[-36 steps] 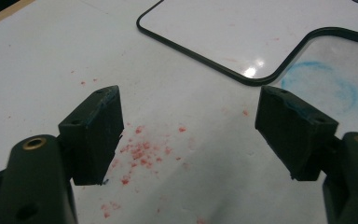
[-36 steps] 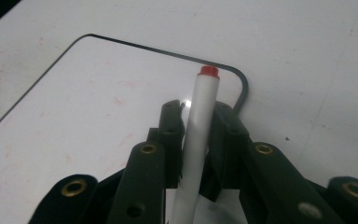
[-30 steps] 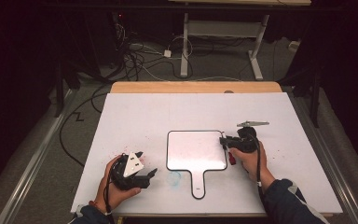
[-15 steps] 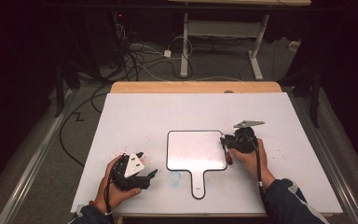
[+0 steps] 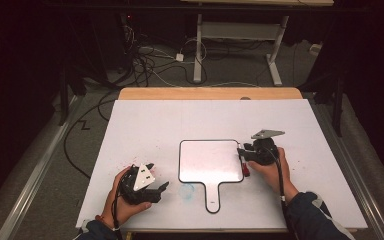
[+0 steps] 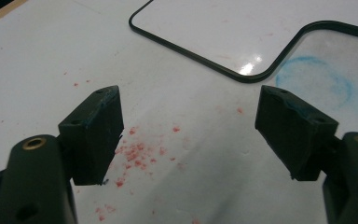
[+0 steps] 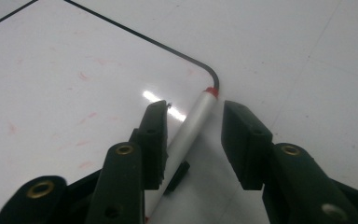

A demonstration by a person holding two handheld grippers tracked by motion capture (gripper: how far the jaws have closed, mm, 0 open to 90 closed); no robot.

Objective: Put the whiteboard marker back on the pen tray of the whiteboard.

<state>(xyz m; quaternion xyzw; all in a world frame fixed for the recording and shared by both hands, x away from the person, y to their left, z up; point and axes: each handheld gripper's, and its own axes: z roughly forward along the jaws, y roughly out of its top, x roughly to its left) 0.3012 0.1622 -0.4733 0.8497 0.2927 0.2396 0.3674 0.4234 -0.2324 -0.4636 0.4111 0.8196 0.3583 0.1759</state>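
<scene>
A small whiteboard [image 5: 210, 160] with a black rim and a handle lies in the middle of the white table [image 5: 180, 120]. My right gripper [image 5: 242, 159] rests at the board's right edge. In the right gripper view a silver marker [image 7: 186, 133] with a red end lies across the board's corner [image 7: 74, 70], between the jaws of the right gripper [image 7: 196, 108]. Those jaws have just been opening: the marker rests by the left one, and a gap shows to the right one. My left gripper [image 5: 157, 176] sits at the front left, jaws wide apart [image 6: 189, 128] over bare table.
Red specks [image 6: 137, 154] dot the table under the left gripper. A faint blue ring-shaped smudge [image 6: 314, 79] marks the table beside the board's handle [image 5: 212, 197]. Beyond the table's far wooden edge [image 5: 210, 93], cables and desk legs lie on the floor.
Both hands stay where they were. The right gripper's jaws look slightly wider apart at the board's right edge.
</scene>
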